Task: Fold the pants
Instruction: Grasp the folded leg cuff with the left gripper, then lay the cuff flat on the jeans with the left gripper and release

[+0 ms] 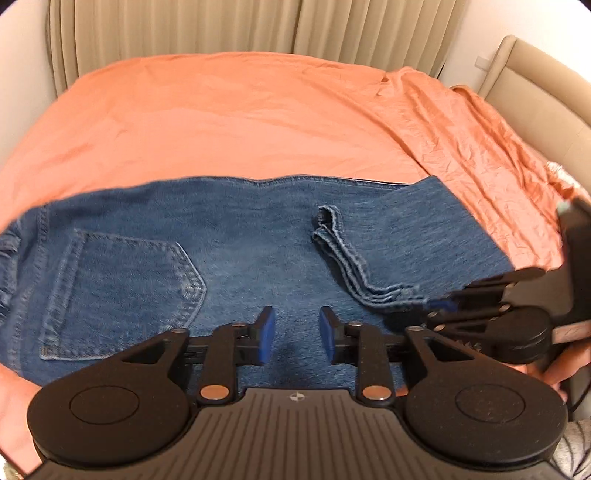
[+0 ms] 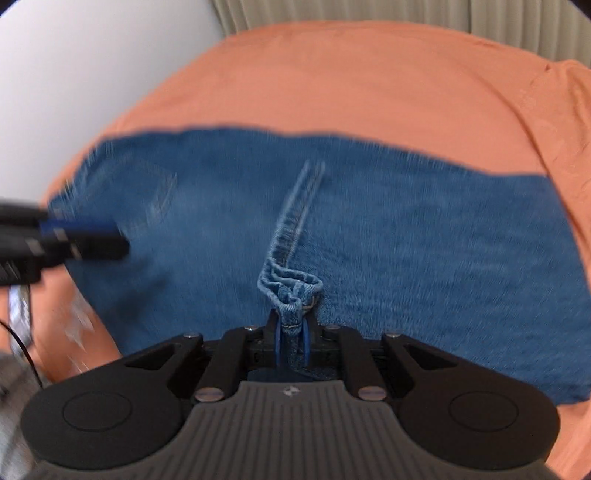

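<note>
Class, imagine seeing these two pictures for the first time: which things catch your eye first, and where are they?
The blue jeans lie folded across the near part of an orange bedsheet, back pocket at the left. The right tongs are shut on the bunched leg hems over the denim, while the left tongs hang open just above it.

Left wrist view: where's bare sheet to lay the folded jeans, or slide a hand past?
Free: the smooth orange sheet between the jeans far edge and the curtain. Right of the jeans the sheet bunches toward the headboard. Crowded: the near edge, where the left gripper hovers open and the right gripper clamps the hem.
</note>
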Demonstrator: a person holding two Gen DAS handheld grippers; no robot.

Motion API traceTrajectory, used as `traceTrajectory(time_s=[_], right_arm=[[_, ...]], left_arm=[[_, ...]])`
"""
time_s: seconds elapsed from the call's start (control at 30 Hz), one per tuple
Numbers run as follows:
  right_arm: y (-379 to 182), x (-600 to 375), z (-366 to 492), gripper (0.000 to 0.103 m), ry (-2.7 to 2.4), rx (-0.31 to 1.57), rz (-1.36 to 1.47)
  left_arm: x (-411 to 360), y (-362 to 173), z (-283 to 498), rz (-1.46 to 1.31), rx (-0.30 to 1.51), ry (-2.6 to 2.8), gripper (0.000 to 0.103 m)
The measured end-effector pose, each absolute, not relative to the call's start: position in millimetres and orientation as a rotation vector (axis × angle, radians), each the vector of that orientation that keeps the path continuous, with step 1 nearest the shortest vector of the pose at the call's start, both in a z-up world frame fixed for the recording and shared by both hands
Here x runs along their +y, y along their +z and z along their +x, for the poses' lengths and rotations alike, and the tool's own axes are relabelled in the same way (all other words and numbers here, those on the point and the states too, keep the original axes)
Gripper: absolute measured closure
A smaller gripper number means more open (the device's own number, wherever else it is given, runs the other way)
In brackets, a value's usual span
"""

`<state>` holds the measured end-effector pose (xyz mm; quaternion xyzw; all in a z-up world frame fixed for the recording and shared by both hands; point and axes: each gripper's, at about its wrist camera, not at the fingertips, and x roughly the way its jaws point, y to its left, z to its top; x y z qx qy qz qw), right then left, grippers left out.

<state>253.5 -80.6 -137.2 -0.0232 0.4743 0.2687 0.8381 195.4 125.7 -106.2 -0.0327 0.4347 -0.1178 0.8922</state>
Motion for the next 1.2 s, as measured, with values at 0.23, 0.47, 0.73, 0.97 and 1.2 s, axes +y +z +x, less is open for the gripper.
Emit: traceTrajectory(time_s=[0.23, 0.47, 0.73, 0.97, 1.2], right_arm=[[-136, -85, 261, 0.074, 0.633, 1.062, -0.039], [-103, -101, 272, 0.063, 0.626, 1.021, -0.049], [-111, -146, 302, 0.062, 0.483, 0.988, -0.057], [-131, -206, 324, 0.061, 0.305, 0.994, 0.001], [-135, -267, 325, 0.062, 0.233, 0.95, 0.139]], left_arm=[[133, -123, 213, -0.293, 0.944, -0.331, 0.047], [125, -141, 254, -0.464, 0.99, -0.347, 0.04], [114, -188, 297, -0.578, 1.069, -0.335, 0.046], [92, -178, 299, -0.436, 0.957, -0.352, 0.091], [26, -95, 256, 0.142, 0.581, -0.505, 0.093]])
